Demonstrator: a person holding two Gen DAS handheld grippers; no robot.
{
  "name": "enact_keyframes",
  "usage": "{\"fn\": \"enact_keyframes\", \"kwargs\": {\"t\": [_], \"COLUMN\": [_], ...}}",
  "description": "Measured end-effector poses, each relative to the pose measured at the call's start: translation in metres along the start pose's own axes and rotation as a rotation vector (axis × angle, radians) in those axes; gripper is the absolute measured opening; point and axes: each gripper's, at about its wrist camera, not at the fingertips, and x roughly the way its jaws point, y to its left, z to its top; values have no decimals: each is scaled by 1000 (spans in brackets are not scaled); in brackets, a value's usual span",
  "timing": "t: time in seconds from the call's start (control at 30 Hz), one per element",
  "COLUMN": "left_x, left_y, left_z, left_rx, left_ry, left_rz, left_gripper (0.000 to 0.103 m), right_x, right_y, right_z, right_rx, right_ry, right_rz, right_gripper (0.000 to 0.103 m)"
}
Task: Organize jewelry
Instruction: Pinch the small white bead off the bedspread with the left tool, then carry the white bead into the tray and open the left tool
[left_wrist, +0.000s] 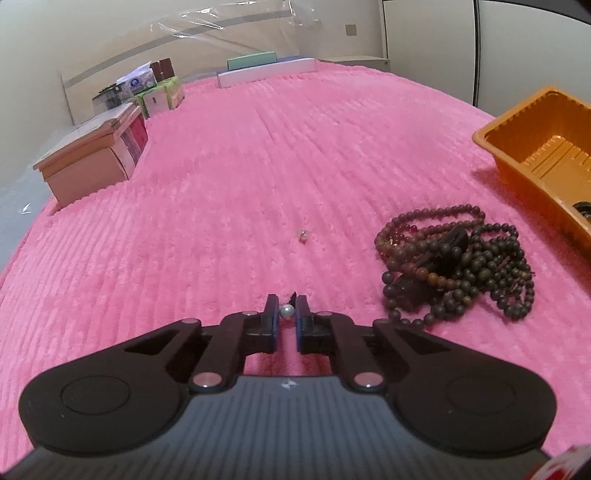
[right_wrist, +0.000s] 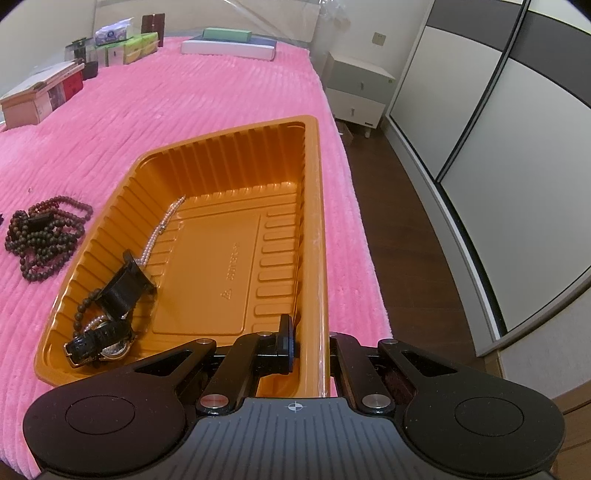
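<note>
My left gripper (left_wrist: 286, 312) is shut on a small pearl earring (left_wrist: 286, 312), low over the pink bedspread (left_wrist: 221, 184). A second small pearl earring (left_wrist: 303, 235) lies on the spread ahead. A pile of dark wooden bead bracelets (left_wrist: 454, 264) lies to the right; it also shows in the right wrist view (right_wrist: 44, 236). My right gripper (right_wrist: 308, 343) is shut on the near right wall of the orange tray (right_wrist: 314, 221). In the tray lie a pearl necklace (right_wrist: 159, 232), a black clip (right_wrist: 123, 284) and a black-strapped watch (right_wrist: 99, 341).
Boxes (left_wrist: 92, 155) and tissue packs (left_wrist: 159, 92) line the bed's far left edge. A white and green box (left_wrist: 266, 68) sits at the far end. A nightstand (right_wrist: 360, 92), a wardrobe (right_wrist: 498, 147) and wooden floor lie right of the bed.
</note>
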Motion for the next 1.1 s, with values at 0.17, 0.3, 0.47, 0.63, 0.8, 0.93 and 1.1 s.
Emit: {"fn": "enact_keyframes", "kwargs": {"t": [0.17,0.3,0.47,0.63,0.8,0.93,1.1], "left_x": [-20,-37,-52,-67,-74,-75,-73], "left_y": [-6,-22,-52,-84,-124,-157,-190], "left_z": [7,14,26,42,52,56,60], "left_rx": [-13,-3,29,54,98,137,200], "left_ry": [-18,-47,-81,-125,-146,-158,-166], "left_rz": [-15,-51,-120,-210,-326,-397,-446], "left_gripper": [7,7,7,7,7,7,7], "right_x": [0,0,0,0,0,-1,-3], "right_y": [0,-1,-2,-2,-3,-3,-3], "right_z": [0,0,0,0,-1,-1,-2], "right_rx": [1,6,9,13,14,14,17], "right_ry": [-2,-3,-5,-6,-5,-6,-11], "right_rz": [2,6,8,11,13,14,20], "right_gripper": [4,4,4,4,4,4,4]}}
